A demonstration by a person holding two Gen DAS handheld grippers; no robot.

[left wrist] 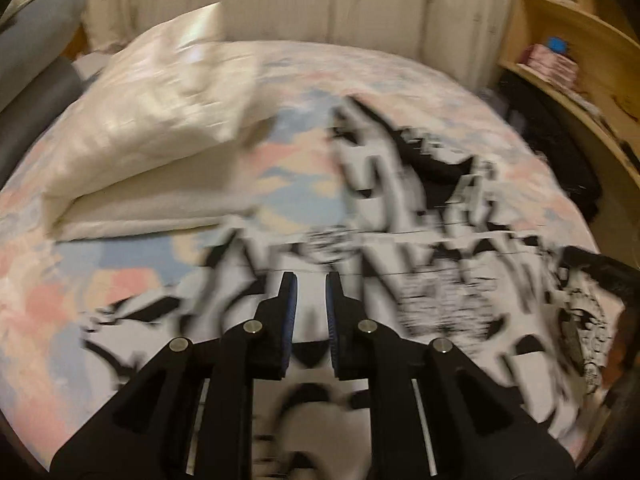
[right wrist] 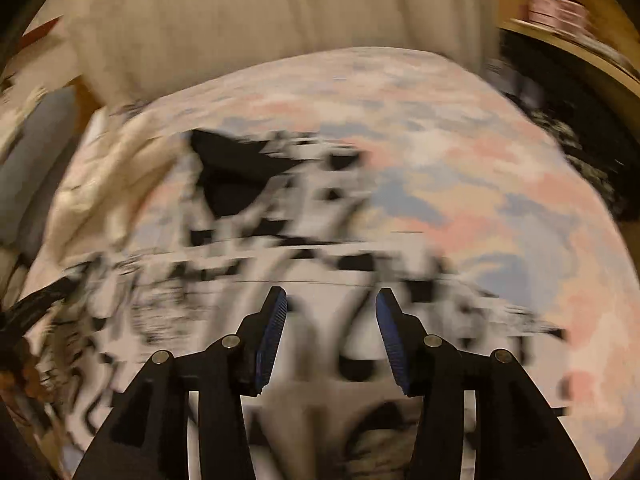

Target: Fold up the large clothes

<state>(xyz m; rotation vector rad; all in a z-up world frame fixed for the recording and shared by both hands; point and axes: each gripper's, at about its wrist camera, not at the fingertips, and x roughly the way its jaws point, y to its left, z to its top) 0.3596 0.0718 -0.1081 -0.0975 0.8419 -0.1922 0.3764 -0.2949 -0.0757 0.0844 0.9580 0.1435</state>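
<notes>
Bed [left wrist: 132, 280] with pastel patchwork cover recorded; cream pillow [left wrist: 152, 120] at its left. Black-and-white printed garment [left wrist: 440, 248] spread across the bed, blurred. Left tongs [left wrist: 310, 300] held slightly parted above it, nothing pinched. Right tongs [right wrist: 331, 312] spread apart, empty, above the same garment.

A bed with a pastel patchwork sheet [left wrist: 280, 80] fills the room; pale curtains [left wrist: 280, 0] hang at twelve o'clock, wooden shelves [left wrist: 560, 40] at two, a cream pillow [left wrist: 152, 120] at ten, warm dim light
</notes>
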